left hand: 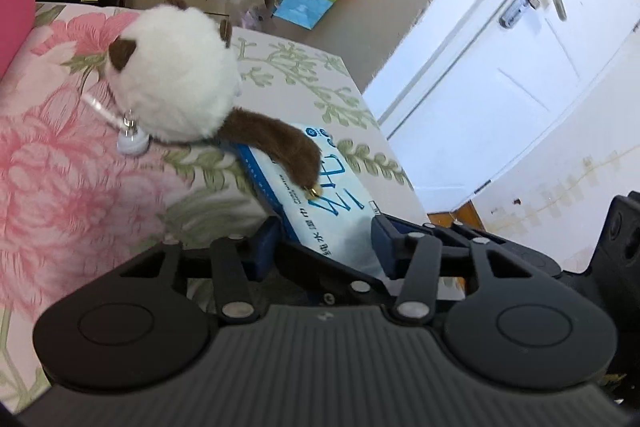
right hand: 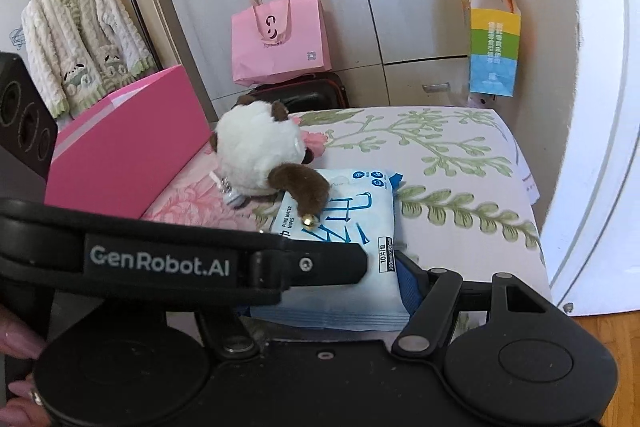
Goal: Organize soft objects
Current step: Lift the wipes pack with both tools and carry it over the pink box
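Observation:
A white and blue pack of wet wipes [left hand: 320,203] [right hand: 348,227] lies on the flowered bed. A white plush cat [left hand: 176,75] [right hand: 256,147] sits behind it with its brown tail [left hand: 280,143] [right hand: 304,187] draped over the pack. My left gripper [left hand: 324,243] has its blue pads on both sides of the pack's near end and looks closed on it. My right gripper [right hand: 328,291] also has the pack's near end between its fingers; its left finger is hidden behind the left gripper's body, and the right blue pad [right hand: 410,287] touches the pack's side.
A pink box [right hand: 128,139] stands at the bed's left side. A pink bag [right hand: 280,39] on a black suitcase [right hand: 304,93] and a coloured bag [right hand: 494,51] are by the wardrobe. A white door [left hand: 520,47] is at the right, near the bed's edge.

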Action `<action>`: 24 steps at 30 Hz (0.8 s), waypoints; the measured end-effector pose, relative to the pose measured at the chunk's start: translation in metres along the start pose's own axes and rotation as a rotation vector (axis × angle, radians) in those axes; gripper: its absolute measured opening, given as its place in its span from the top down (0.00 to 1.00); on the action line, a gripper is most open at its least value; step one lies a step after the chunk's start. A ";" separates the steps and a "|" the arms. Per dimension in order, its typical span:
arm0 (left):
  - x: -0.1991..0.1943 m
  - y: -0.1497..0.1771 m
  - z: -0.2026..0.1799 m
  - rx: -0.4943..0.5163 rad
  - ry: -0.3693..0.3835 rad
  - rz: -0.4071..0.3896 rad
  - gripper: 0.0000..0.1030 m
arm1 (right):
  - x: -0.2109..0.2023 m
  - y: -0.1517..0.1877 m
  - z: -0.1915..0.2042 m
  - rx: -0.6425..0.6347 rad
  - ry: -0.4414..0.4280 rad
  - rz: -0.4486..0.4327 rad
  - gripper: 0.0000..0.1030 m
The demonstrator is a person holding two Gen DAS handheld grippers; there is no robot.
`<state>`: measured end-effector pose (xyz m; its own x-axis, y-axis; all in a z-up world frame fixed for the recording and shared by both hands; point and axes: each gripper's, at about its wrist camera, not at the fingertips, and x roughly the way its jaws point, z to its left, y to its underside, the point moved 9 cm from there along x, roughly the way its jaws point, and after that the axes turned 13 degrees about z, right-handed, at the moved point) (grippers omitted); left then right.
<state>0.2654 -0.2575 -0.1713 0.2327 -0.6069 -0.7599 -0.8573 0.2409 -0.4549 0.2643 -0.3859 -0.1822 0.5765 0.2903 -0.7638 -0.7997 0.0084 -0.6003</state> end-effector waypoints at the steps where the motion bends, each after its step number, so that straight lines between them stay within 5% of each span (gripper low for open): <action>1: -0.002 0.005 -0.001 0.005 -0.003 0.004 0.54 | -0.002 0.004 0.002 0.005 0.001 -0.001 0.30; 15: -0.047 0.068 -0.011 0.099 -0.040 0.072 0.53 | -0.039 0.059 0.046 0.071 0.033 -0.014 0.30; 24: -0.081 0.106 0.002 0.080 -0.068 0.083 0.52 | -0.054 0.083 0.090 0.006 0.024 0.017 0.30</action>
<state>0.1563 -0.1817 -0.1589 0.1953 -0.5301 -0.8252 -0.8362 0.3497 -0.4225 0.1520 -0.3153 -0.1692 0.5663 0.2673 -0.7796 -0.8106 0.0092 -0.5856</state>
